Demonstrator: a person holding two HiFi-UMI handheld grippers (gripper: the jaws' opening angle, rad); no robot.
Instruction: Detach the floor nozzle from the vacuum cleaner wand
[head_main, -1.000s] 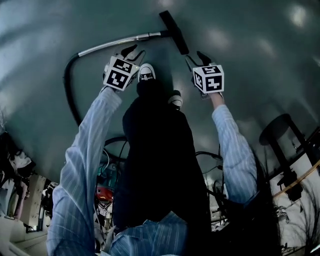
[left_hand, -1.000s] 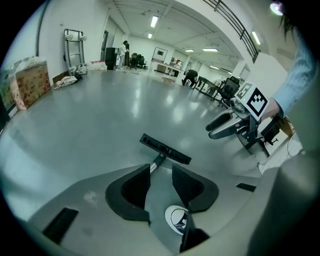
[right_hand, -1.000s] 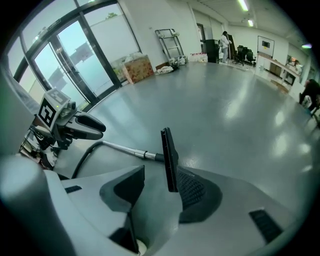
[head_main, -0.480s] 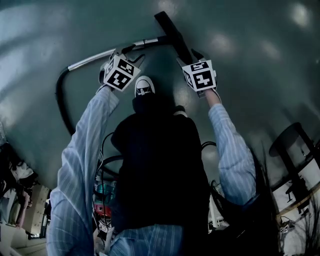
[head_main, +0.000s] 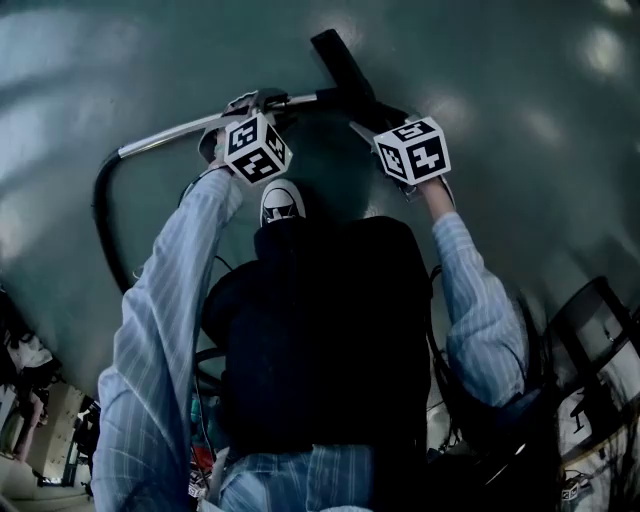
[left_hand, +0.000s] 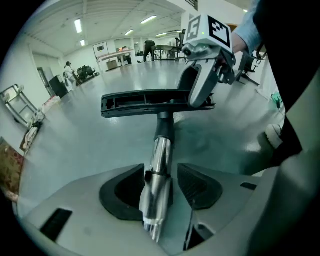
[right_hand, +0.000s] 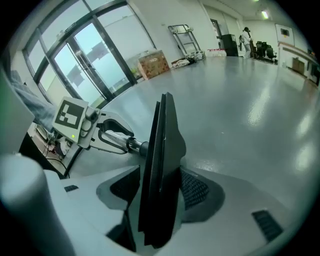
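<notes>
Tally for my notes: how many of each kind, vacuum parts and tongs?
floor nozzle: 1
metal wand: 1
dark hose: 1
tongs: 2, jaws just opening; left tongs astride wand, right tongs astride nozzle
total: 5

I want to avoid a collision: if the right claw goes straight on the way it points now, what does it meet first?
The nozzle: it already stands edgewise between the right claw's jaws, which are open and have just been opening. The floor probably comes after.
</notes>
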